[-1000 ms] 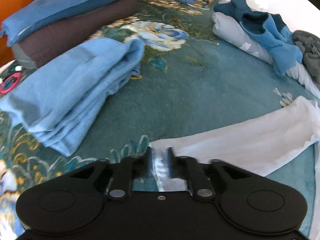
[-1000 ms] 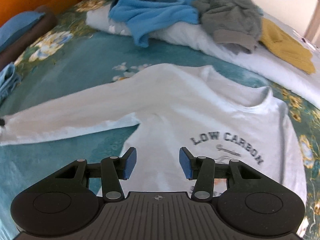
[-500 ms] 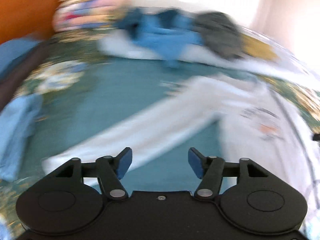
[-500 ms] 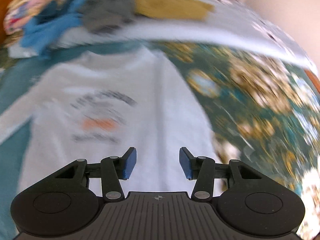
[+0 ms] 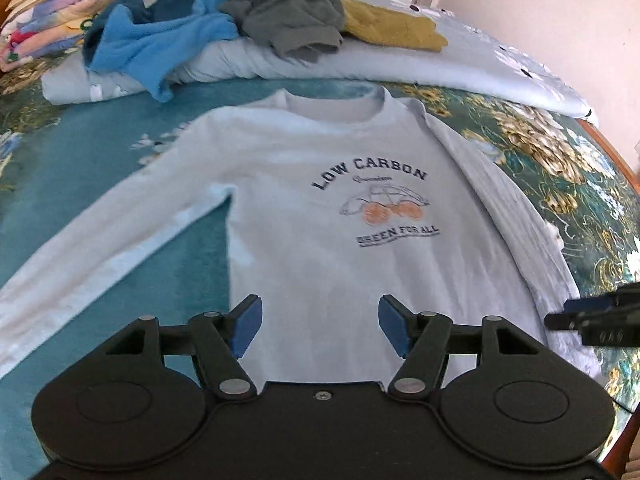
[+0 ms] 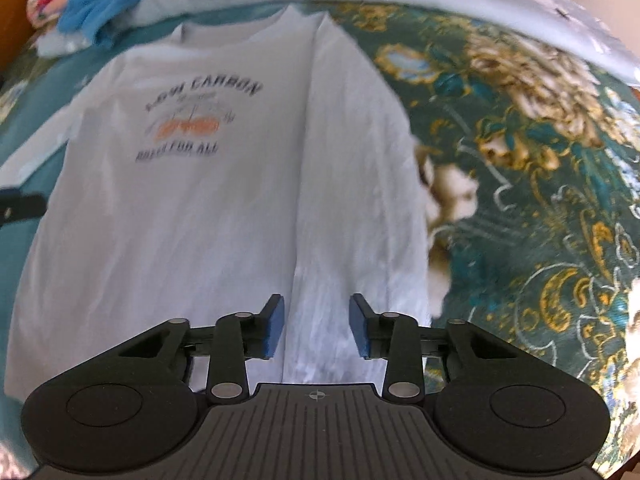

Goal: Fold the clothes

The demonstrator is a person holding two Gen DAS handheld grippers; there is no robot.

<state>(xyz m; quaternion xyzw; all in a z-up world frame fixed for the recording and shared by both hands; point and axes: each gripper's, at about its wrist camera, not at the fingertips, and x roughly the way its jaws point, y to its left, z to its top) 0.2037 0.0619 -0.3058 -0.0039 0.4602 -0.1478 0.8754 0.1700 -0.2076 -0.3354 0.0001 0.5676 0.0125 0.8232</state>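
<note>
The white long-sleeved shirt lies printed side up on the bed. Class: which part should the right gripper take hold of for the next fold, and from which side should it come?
Probably the sleeve lying folded along the white shirt's right edge, near its lower end. It forms a narrow raised strip that open jaws can straddle, so the right gripper, already above it, should come straight down.

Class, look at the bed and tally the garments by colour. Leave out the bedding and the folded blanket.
White long-sleeved "LOW CARBON" shirt, laid flat: 1
Blue fleece garment, crumpled (could be more than one): 1
Grey garment, crumpled: 1
Mustard-yellow garment: 1
Total: 4
</note>
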